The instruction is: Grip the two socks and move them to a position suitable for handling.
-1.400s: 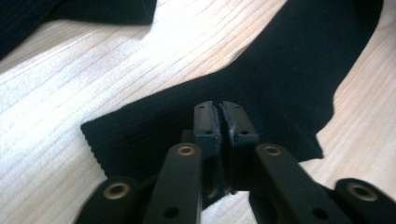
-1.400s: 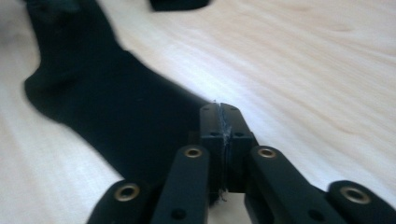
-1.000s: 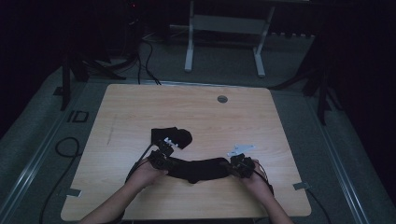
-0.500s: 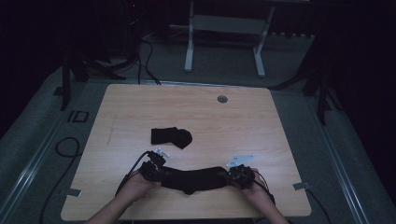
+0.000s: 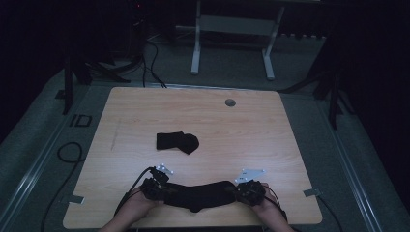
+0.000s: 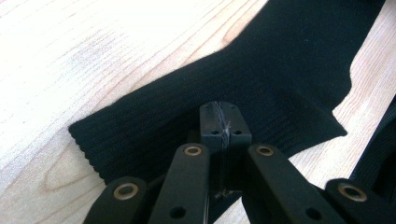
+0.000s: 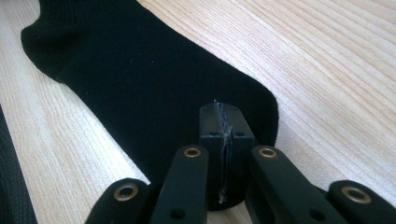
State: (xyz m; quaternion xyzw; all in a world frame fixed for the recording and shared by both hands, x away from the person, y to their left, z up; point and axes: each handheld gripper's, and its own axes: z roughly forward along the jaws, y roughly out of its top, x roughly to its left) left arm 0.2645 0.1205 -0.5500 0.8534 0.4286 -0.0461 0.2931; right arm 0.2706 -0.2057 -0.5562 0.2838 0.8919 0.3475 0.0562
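Sock in hand: long black sock lies stretched left to right along the near edge of the table, sagging a little toward the near side at its middle.
Left gripper: left gripper sits at the sock's left end, near the near-left part of the table; jaws pressed together with the ribbed cuff pinched between them.
Cuff detail: in the left gripper view, ribbed knit runs away from the jaws, cuff edge flat on the wood, a fold showing at the right side.
Right gripper: right gripper sits at the sock's right end; jaws clamped tight on the rounded toe, fabric caught in the seam between the pads.
Toe detail: in the right gripper view, the sock lies flat on the wood and stretches away toward the far left of that view.
Hands: left hand and right hand come in from the near edge, one behind each gripper.
Second sock: another black sock, bunched short, lies farther in near the table's centre, well apart from the held one, untouched.
Table: light wood grain; small round grommet near the far edge.
Surroundings: dim floor, cables at far left, white frame legs beyond the table.
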